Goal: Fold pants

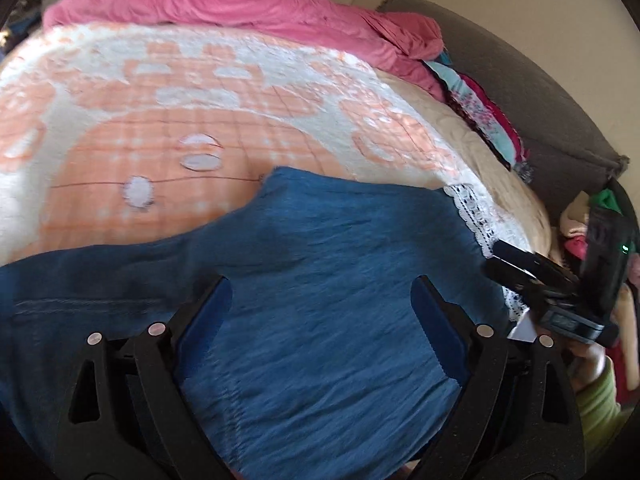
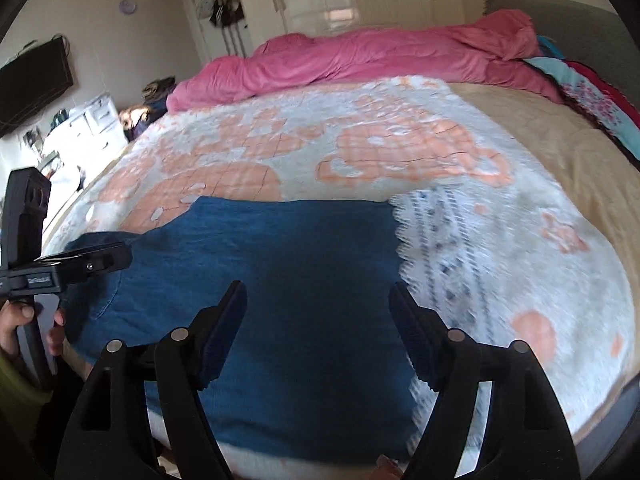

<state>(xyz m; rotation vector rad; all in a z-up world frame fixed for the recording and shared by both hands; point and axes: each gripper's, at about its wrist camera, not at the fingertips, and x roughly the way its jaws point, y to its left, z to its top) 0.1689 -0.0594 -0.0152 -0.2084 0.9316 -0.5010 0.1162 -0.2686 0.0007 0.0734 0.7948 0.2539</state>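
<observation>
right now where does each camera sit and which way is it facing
Left wrist: on the left hand-held gripper, angled down at blue fabric pants on the bed; right hand-held gripper shows at right edge.
Right wrist: on the right one, same aim; left one at left edge.
Shared: pants, pink duvet.

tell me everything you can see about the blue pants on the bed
The blue pants look like soft, slightly crinkled woven fabric with stitched seams. They lie flat on the peach and white blanket at the bed's near edge, one straight edge facing the pink duvet. Both grippers, left gripper and right gripper, are open above them, gripping nothing.
</observation>
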